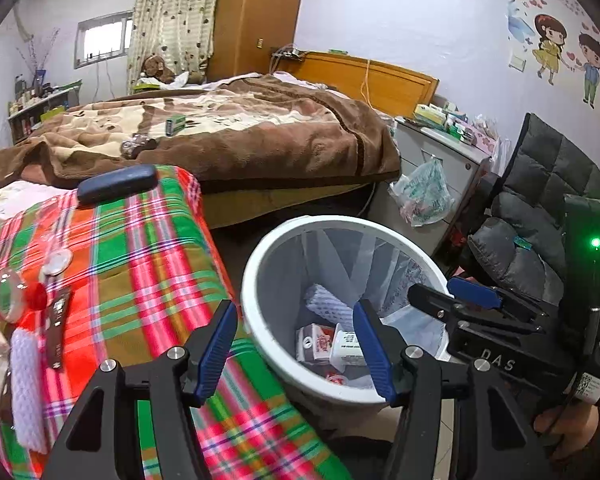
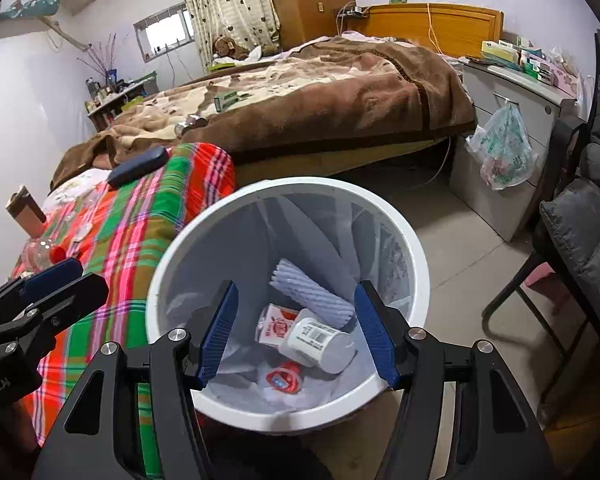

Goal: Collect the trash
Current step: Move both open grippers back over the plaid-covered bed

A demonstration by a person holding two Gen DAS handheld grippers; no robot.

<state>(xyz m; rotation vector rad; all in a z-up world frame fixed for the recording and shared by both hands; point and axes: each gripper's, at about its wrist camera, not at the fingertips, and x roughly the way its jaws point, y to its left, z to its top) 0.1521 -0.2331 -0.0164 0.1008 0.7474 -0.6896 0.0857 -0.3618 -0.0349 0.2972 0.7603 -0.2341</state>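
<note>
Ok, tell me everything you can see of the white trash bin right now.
The white trash bin is a round plastic bucket, upright on the tiled floor against the plaid-covered surface. A thin translucent liner hangs inside. At the bottom lie a foam net sleeve, a small carton, a white barcoded bottle on its side and a red-printed wrapper. The open right claw hangs empty above it.

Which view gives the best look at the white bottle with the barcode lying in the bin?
The right wrist view. It looks almost straight down into the bin, so the white bottle shows whole, barcode legible. In the left wrist view the bottle is partly hidden behind a gripper finger.
</note>
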